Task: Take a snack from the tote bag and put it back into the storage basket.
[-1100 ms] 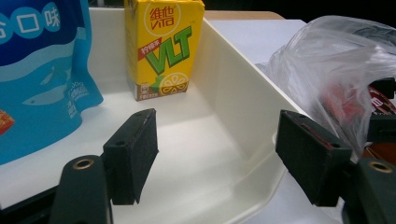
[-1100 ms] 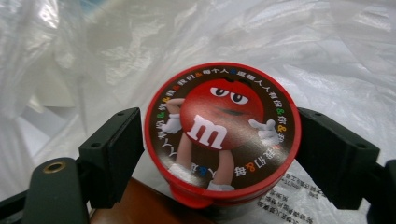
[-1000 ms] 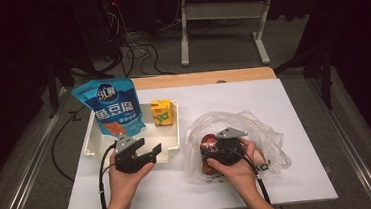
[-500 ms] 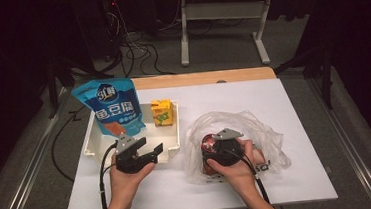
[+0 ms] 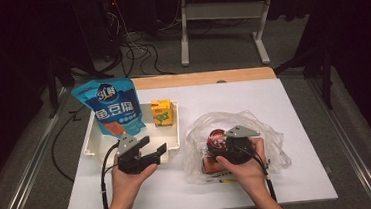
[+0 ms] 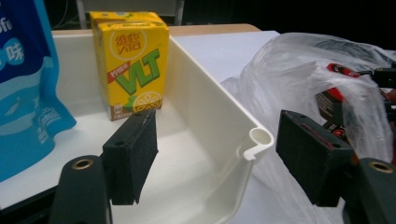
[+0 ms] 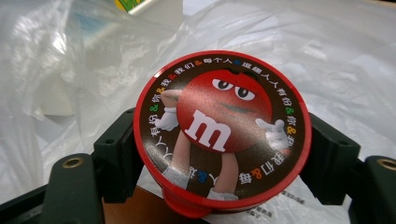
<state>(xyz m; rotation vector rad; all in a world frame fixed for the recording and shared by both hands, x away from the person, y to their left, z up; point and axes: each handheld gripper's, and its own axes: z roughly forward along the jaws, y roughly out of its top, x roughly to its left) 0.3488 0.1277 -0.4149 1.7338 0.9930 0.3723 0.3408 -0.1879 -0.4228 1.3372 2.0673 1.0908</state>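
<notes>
Right gripper (image 7: pixel 219 154) rose slightly, jaws closing onto candy tub (image 7: pixel 220 128) inside plastic bag (image 5: pixel 271 138) — left gripper (image 6: pixel 219 158) gaped wide, straddling tray (image 6: pixel 210 116) wall.

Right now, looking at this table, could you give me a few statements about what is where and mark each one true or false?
1. The right gripper has its fingers on either side of a red-lidded candy tub. True.
2. The yellow drink carton lies flat on the bare table. False: it stands upright inside the white tray.
3. The left gripper is shut on the blue snack pouch. False: its fingers stand open and hold nothing, at the tray's corner.
4. The candy tub sits in the clear plastic bag. True.
5. The blue snack pouch lies inside the plastic bag. False: it stands in the white tray, beside the carton.
</notes>
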